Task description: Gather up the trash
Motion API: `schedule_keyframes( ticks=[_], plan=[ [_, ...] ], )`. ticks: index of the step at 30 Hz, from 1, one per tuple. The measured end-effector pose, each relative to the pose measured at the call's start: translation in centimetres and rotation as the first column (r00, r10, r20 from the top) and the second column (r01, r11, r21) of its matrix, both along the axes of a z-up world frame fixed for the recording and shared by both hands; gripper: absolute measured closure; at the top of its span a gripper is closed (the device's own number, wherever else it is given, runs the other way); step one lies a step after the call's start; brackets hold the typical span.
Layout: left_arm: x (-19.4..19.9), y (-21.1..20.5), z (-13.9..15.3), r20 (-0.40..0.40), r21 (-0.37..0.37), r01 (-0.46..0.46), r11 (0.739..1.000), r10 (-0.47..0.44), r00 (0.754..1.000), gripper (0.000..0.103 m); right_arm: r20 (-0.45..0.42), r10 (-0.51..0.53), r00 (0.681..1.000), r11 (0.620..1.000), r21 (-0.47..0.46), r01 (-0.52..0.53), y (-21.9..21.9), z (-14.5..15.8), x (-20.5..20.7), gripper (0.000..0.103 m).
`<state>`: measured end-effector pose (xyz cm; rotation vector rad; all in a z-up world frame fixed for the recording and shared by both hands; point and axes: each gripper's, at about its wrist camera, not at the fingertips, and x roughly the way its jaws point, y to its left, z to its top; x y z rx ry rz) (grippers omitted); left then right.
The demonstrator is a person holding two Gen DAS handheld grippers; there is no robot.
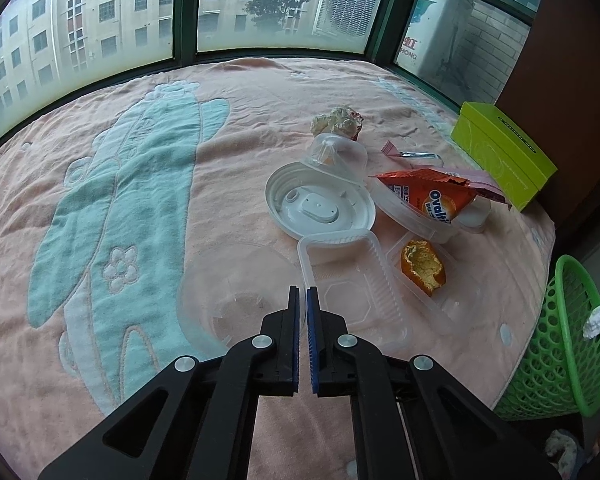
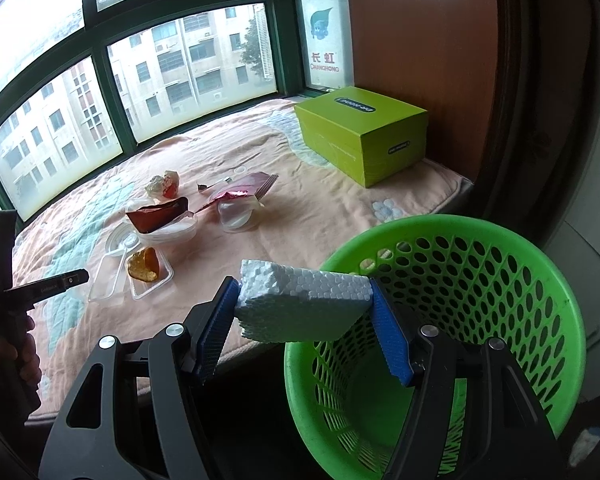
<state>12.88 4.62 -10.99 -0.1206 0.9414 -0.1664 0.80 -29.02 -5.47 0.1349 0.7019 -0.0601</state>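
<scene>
Pink towelling with a teal cartoon print covers the bed (image 1: 240,92) that fills most of my left wrist view. At 4 o'clock, off its edge, I see the green perforated basket (image 2: 496,264), bare plastic showing at the bottom. At 2 o'clock on the bed sits a lime-green box (image 2: 364,132) near the wood panel.

My right gripper (image 2: 304,300) is clamped on a white foam block (image 2: 304,296), its blue pads pressed to both ends, the block hanging over the basket's near rim at about 10 o'clock of the opening.

The rest of the trash lies clustered on the bed: a round white lid (image 1: 320,206) at centre, a clear rectangular tray (image 1: 352,284) just below it, a clear bowl (image 1: 236,292) at 7 o'clock of the lid, an orange Ovaltine wrapper (image 1: 432,192) at 3 o'clock, and a chewed orange cake (image 1: 422,266) in its own small tray.

My left gripper (image 1: 303,292) hovers over the clear tray's edge, jaws nearly together and holding nothing.
</scene>
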Motion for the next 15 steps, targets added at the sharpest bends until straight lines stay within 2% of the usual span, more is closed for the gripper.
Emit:
schedule_keyframes(
  ticks=[6,15],
  plan=[
    [-1.2,0.0,2.0,0.033,-0.024,0.008,1.0,-0.007,0.999,0.101,0.011,-0.01,1.0,1.0,0.003,0.01,-0.4,0.2,-0.4,0.038],
    [-3.7,-2.2,7.5,0.138,-0.06,0.084,0.995,-0.075,0.988,0.101,0.021,-0.052,0.998,0.999,0.004,0.052,-1.9,0.4,-1.6,0.038]
  ],
)
